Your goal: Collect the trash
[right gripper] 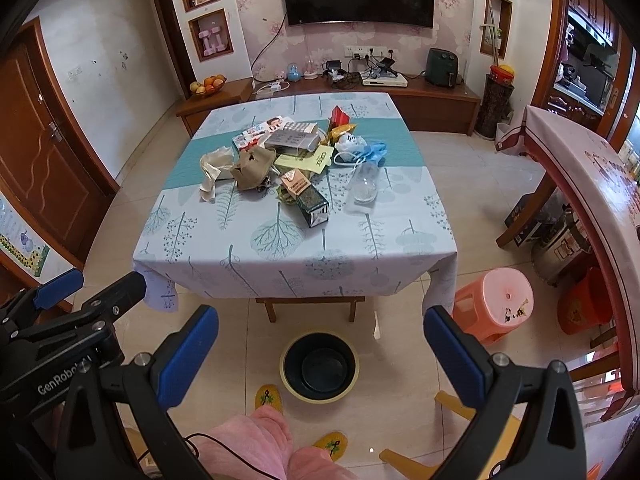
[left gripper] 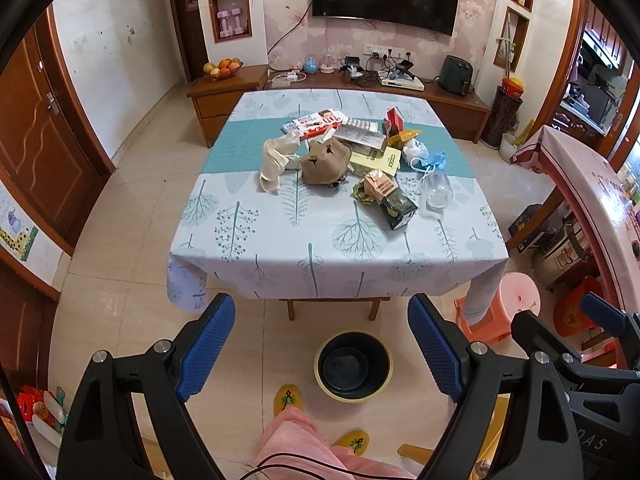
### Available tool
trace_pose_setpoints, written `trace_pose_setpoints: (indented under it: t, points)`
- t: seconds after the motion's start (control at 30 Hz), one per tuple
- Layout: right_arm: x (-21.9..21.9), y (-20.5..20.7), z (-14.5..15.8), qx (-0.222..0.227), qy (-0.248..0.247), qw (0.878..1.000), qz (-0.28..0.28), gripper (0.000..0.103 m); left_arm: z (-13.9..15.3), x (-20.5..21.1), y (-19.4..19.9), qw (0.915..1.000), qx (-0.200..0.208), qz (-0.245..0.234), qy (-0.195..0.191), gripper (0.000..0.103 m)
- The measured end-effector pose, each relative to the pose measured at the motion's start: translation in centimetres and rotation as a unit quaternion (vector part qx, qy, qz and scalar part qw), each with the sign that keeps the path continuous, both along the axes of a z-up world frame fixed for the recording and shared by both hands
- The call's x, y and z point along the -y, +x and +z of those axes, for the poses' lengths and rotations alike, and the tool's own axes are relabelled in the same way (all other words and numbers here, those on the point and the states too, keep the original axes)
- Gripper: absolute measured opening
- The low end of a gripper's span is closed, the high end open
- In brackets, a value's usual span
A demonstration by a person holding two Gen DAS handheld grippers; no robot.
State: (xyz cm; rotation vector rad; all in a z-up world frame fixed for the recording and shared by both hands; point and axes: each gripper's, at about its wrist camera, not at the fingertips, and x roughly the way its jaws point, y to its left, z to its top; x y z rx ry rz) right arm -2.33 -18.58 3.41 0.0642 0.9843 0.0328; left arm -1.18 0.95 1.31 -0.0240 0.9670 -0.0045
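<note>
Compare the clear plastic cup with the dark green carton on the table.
The clear plastic cup is see-through and rounded; the dark green carton is opaque and boxy. The cup lies alone on bare cloth, to the right of the heap; the carton's far end lies against the heap's near edge. Both lie on their sides on the table, untouched by either gripper.

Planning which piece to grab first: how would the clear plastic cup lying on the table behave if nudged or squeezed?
The clear plastic cup lies on its side, so a nudge would probably roll it. It looks thin-walled and empty: likely very light, and may buckle under a firm squeeze.
</note>
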Motion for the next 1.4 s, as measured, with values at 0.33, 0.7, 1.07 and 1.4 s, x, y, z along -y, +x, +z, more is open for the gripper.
trace_pose_setpoints:
  t: [0.33, 0.7, 1.07, 1.4]
  points:
    - [0.4, 1.2, 2.0, 0.03, 0.004, 0.999, 0.014, 0.103, 2.6, -0.7, 1.1, 0.9996, 0.025, 0.014, 0.003, 0.086]
    - [-1.2, 7.1, 1.3, 0.033, -0.01, 0.999, 0.031, 0.103, 3.8, -5.7, 6.0, 0.995, 0.063, 0.065, -0.041, 0.087]
    - [-2.5, 19.4, -3.9, -0.036, 0.007, 0.999, 0.011, 0.08, -1.3, -11.8, 22.9, 0.9962, -0.03, 0.045, -0.069, 0.087]
    - [-5.2, 28.0, -14.1, -0.138, -0.02, 0.99, 0.037, 0.07, -10.4, -13.3, 35.0, 0.9904, -0.13, -0.021, -0.042, 0.087]
